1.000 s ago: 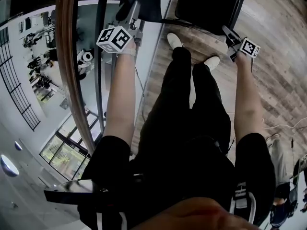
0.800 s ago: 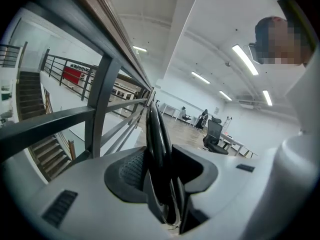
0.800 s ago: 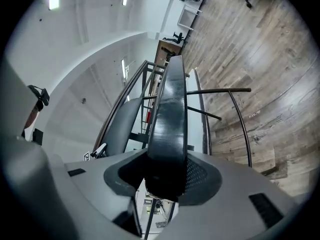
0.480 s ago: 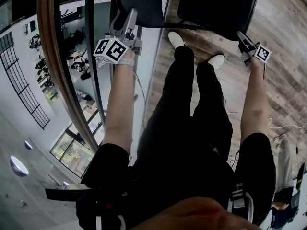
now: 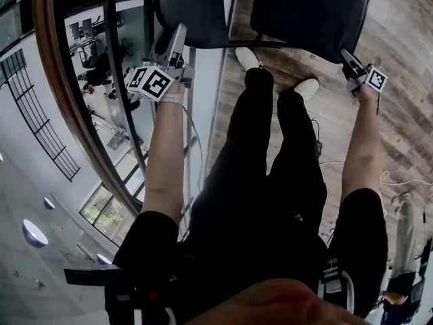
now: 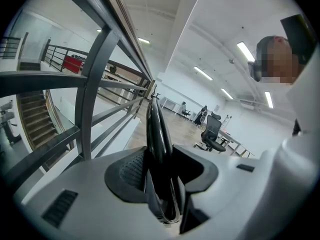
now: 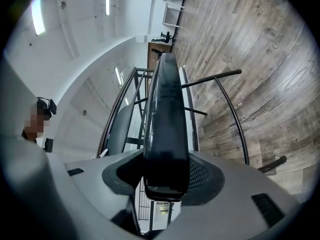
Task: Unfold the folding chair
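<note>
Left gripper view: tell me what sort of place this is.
Probably an open-plan office or lab, on an upper level: a wheeled office chair beside desks, ceiling strip lights, and a railing above a staircase.

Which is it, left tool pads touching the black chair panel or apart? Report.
Cannot tell. Left gripper view shows the black chair panel between the left tool's pads, but no plain contact or gap.

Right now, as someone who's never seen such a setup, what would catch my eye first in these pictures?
The black folding chair at the top of the head view, one panel clamped in the left gripper, the other between the fingers of the right gripper, which are opening. Next, the curved railing at the left, with a lower floor visible below it.
</note>
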Demonstrator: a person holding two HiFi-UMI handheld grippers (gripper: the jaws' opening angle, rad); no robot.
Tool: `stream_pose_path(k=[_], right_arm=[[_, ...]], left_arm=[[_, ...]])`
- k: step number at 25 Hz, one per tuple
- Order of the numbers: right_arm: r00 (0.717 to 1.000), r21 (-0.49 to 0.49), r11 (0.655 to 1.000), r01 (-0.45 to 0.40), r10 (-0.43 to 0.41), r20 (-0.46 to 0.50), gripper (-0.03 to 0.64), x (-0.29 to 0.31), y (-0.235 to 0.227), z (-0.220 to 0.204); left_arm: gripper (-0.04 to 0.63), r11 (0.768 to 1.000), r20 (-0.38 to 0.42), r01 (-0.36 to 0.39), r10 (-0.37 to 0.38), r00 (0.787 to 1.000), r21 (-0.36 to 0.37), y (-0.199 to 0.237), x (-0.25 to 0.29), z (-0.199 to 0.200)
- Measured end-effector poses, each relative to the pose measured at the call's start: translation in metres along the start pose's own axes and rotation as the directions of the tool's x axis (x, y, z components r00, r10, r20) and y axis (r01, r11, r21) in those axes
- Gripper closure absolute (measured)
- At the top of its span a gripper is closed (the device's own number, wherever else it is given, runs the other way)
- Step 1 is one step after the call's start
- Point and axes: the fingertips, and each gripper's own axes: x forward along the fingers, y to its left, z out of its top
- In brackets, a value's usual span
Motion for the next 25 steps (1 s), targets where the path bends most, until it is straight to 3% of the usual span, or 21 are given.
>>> stream_pose_path(k=[11, 17, 22, 24, 25], right_arm=[[0.998, 0.071, 0.996, 0.058, -0.059, 0.025, 0.402, -0.034, -0.064, 0.008], [0.993, 0.104, 0.989, 0.106, -0.11, 0.033, 0.376, -0.041, -0.086, -0.006], [0.998, 0.066, 0.996, 0.059, -0.06, 0.024, 0.371, -0.038, -0.079, 0.0], [0.995, 0.041, 0.994, 0.098, -0.098, 0.003, 0.344, -0.038, -0.078, 0.003], [0.987, 0.017, 0.987, 0.159, -0.159, -0.015, 0.311, -0.042, -0.081, 0.004]], left_arm=[[0.448, 0.996, -0.072, 0.065, -0.06, 0.996, 0.067, -0.06, 0.03, -0.027], [0.456, 0.994, -0.091, 0.092, -0.086, 0.992, 0.063, -0.086, 0.034, -0.04], [0.459, 0.996, -0.089, 0.067, -0.061, 0.994, 0.065, -0.088, 0.034, -0.039], [0.457, 0.993, -0.102, 0.057, -0.046, 0.994, 0.105, -0.089, 0.035, -0.038], [0.441, 0.991, -0.106, 0.046, -0.033, 0.994, 0.129, -0.09, 0.035, -0.037]])
